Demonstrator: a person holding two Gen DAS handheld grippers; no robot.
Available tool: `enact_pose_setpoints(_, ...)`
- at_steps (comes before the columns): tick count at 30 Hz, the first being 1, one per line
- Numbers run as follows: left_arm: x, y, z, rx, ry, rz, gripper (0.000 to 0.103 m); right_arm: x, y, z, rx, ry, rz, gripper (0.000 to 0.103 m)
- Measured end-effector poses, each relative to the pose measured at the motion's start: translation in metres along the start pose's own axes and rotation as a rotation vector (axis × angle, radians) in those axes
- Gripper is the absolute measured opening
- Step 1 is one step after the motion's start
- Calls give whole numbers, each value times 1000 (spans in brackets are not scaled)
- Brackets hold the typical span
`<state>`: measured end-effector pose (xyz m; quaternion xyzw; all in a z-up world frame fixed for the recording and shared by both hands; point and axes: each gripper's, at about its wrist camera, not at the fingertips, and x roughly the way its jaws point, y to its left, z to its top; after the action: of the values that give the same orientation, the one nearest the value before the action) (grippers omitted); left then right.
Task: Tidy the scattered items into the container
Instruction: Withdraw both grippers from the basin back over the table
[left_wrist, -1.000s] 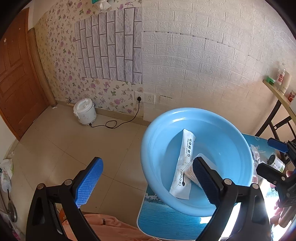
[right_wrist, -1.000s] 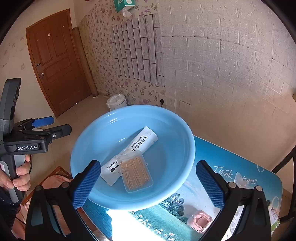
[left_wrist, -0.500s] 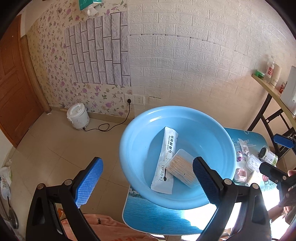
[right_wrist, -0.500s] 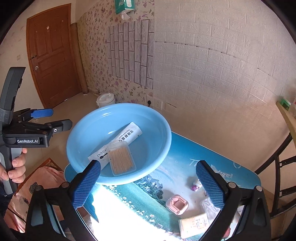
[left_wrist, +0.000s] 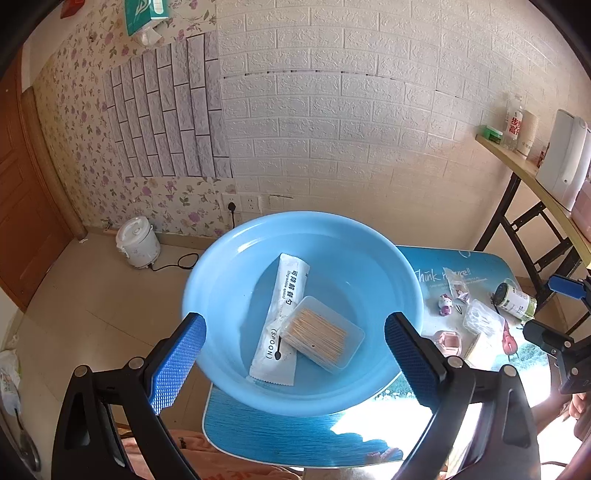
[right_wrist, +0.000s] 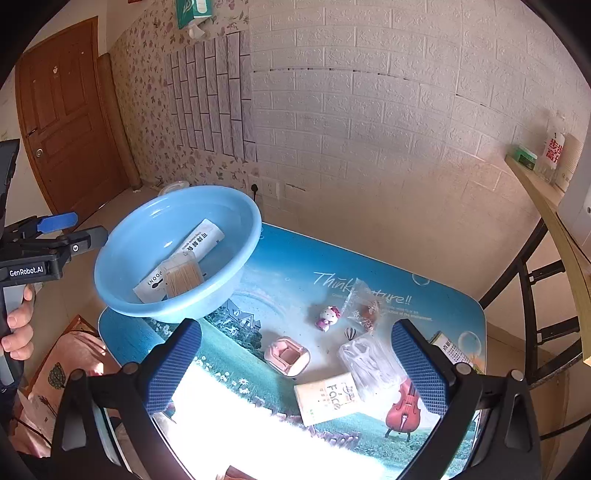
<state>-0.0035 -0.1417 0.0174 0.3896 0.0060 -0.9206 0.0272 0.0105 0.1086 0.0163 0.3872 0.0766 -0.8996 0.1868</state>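
Jaws apart; basin (left_wrist: 388, 266) with toothpick box (left_wrist: 325, 332)

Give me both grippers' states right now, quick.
Left gripper: open, holding nothing, above the round light-blue plastic basin.
Right gripper: open, holding nothing, over the blue printed table.

Black gripper (right_wrist: 293, 363), blue ribbed pads (right_wrist: 173, 365)
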Motion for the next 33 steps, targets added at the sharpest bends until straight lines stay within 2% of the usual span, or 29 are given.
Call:
enact_pose_setpoints(6, 1, -33, -5, 39, 14, -53, 98, -13, -27, -20, 12, 27, -87, 103)
enact_pose_setpoints(18, 7, -93, -15, 144, 63, -105, 98, -29, -76, -60, 147, 58, -120, 103)
enact_pose_setpoints(33, 14, -139, -28, 179, 121, -153, 98, -31, -111, -84, 229, 86, -123, 103)
